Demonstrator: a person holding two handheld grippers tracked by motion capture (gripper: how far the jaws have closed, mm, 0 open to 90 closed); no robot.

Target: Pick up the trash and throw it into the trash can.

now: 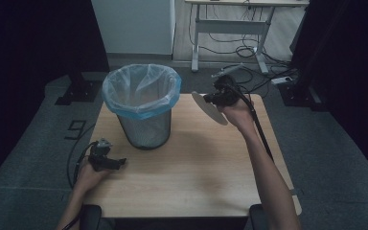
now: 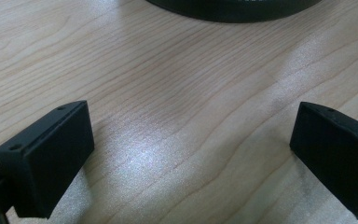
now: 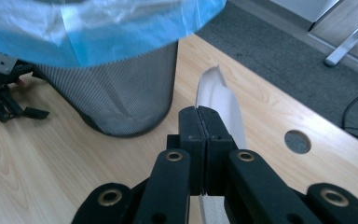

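A white paper plate is held on edge above the table, to the right of the bin, with my right gripper shut on its rim. In the right gripper view the plate rises from between the closed jaws of that gripper. The black mesh waste bin with a blue plastic liner stands at the table's back left. My left gripper rests on the table in front of the bin, and its jaws stand wide apart with nothing between them.
The wooden table has a round cable hole near its far edge. The bin's base lies just ahead of my left gripper. Grey carpet, cables and a desk frame lie beyond the table.
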